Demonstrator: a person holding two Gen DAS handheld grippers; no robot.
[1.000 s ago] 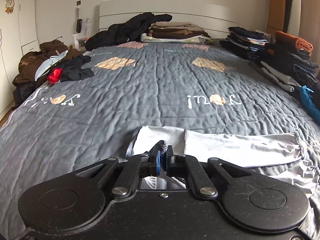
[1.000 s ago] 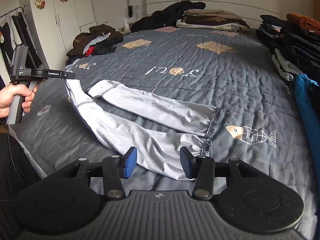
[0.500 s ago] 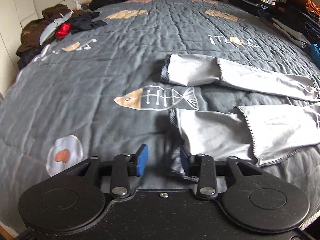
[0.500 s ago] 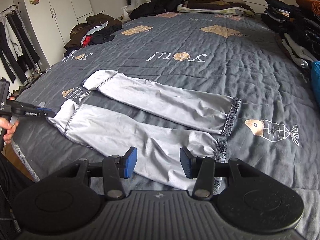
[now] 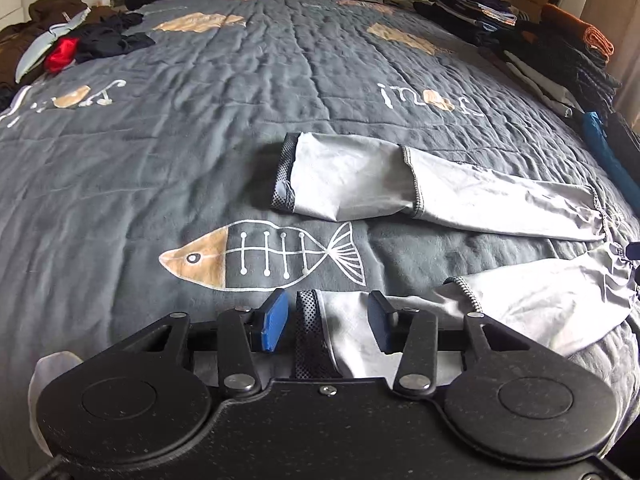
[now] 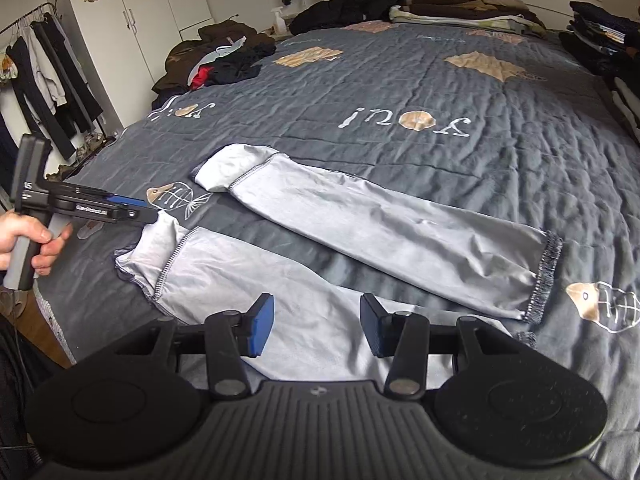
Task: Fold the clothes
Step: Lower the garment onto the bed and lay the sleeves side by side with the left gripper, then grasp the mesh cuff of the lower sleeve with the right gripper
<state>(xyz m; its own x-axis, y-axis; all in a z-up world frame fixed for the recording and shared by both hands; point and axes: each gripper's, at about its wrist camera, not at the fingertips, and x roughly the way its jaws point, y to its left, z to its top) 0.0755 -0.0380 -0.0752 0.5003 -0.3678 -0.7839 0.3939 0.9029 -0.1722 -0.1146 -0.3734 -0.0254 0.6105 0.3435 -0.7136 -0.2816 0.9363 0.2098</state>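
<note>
Grey quilted bedspread [image 5: 200, 160] fills my view, printed with fish skeletons, with loose clothes heaped at ten o'clock and folded stacks [image 5: 560, 52] from twelve round to two o'clock. At six o'clock my left gripper [image 5: 328, 320] stands partly apart, its jaws having just been closing, with the mesh cuff [image 5: 306, 312] of the near sleeve [image 5: 552, 300] lying between the pads, not yet pinched as far as I can see. The risk, I judge: if I close carelessly I catch only the cuff's top layer, or the bedspread with it, and the thin fabric slips or drags crooked. The far sleeve [image 5: 440, 184] lies flat at one o'clock, pale grey, smooth, dark-stitched, apart from the near one. My right gripper [image 6: 316, 326] hovers half open over the near sleeve's other end, holding nothing; lifting unevenly would twist it.
</note>
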